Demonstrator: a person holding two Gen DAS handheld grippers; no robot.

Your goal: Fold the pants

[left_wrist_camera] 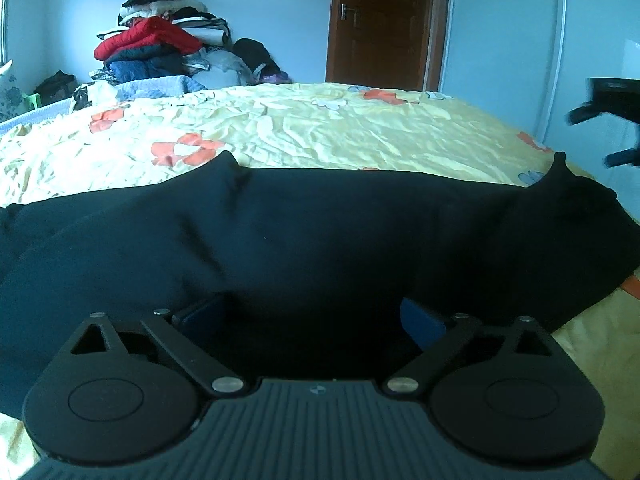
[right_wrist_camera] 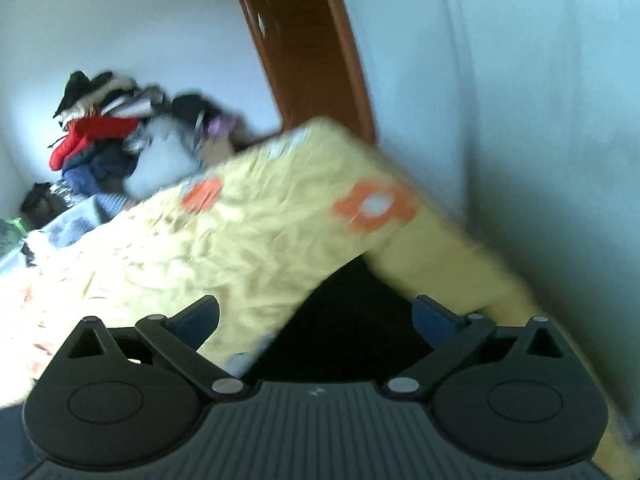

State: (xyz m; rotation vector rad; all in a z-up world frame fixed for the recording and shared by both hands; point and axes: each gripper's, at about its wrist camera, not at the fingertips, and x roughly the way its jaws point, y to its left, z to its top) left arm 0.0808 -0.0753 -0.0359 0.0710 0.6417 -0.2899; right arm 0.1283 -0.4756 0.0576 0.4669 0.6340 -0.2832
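Dark pants [left_wrist_camera: 320, 232] lie folded into a wide band across the yellow flowered bed sheet [left_wrist_camera: 320, 128]. Two small peaks of cloth stand up along their far edge. My left gripper [left_wrist_camera: 310, 314] hovers at the near edge of the pants, open, with its blue pads wide apart and dark cloth below the gap, not pinched. My right gripper [right_wrist_camera: 316, 316] is open too, and its view is blurred. Between its fingers shows a dark corner of the pants [right_wrist_camera: 344, 300] at the bed's edge. In the left wrist view the right gripper [left_wrist_camera: 600, 136] appears as a dark blur off the right end of the pants.
A tall pile of clothes [left_wrist_camera: 160, 40] with a red jacket on it stands at the far left of the bed. A brown door [left_wrist_camera: 380, 20] and a white wardrobe front [left_wrist_camera: 500, 40] lie behind. The bed's right edge [right_wrist_camera: 460, 264] drops off close to the wall.
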